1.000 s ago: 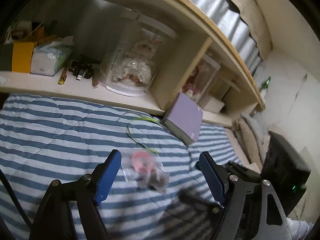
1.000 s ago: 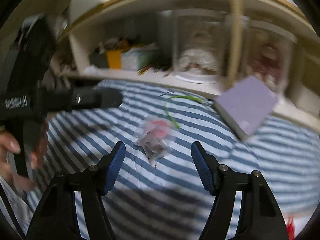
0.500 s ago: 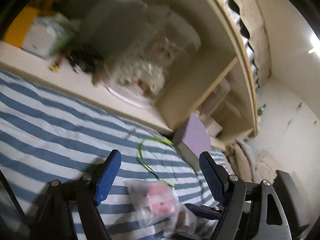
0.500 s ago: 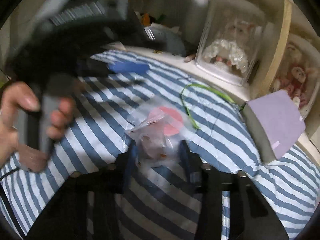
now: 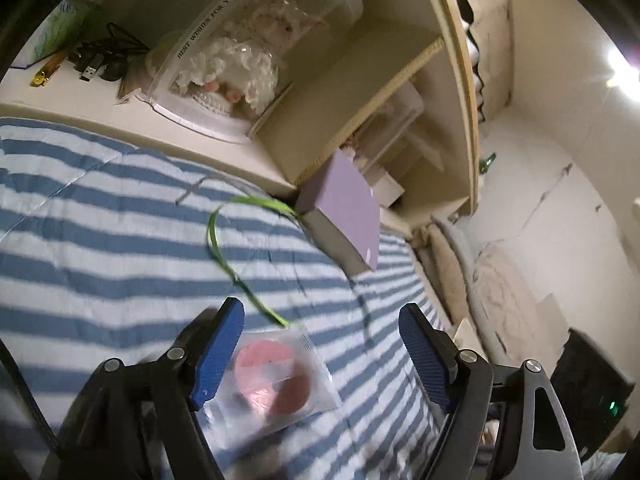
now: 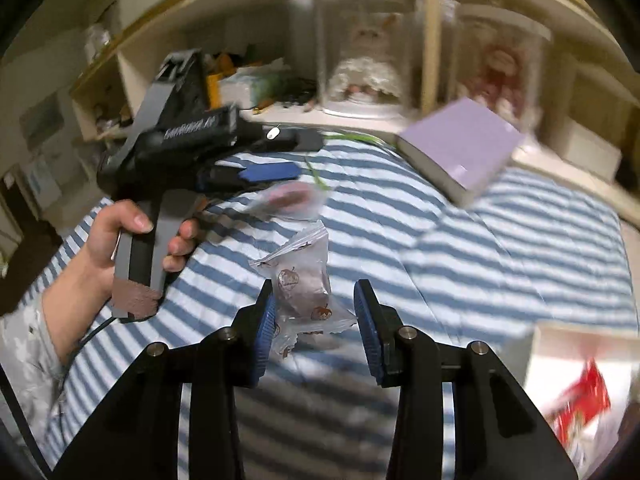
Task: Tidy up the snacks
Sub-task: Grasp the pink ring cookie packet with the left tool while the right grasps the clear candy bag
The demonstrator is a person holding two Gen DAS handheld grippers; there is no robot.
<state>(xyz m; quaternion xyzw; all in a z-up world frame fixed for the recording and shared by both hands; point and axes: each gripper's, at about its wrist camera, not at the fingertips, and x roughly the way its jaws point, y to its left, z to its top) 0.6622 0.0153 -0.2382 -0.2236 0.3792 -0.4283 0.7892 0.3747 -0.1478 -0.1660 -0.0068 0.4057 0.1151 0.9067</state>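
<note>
A clear snack packet with a pink and dark red disc [image 5: 276, 376] lies on the blue-striped bedspread [image 5: 100, 248]. My left gripper [image 5: 322, 354] is open and straddles it, the left finger right beside it. In the right wrist view that packet [image 6: 290, 198] lies under the left gripper's fingers [image 6: 268, 172]. A second clear packet with brown sweets [image 6: 306, 280] stands between the fingers of my right gripper [image 6: 316, 328]. The right jaws are narrowed around it, with a gap showing on the right side.
A purple book [image 5: 344, 216] leans at the shelf edge, also in the right wrist view [image 6: 464, 156]. A green ribbon [image 5: 224, 248] trails across the bedspread. Doll domes [image 6: 368, 52] and clutter fill the shelf. A white box with a red packet [image 6: 576, 396] sits at lower right.
My left gripper came down over the pink-disc packet. My right gripper drew the brown-sweet packet away from it and the two packets now lie apart.
</note>
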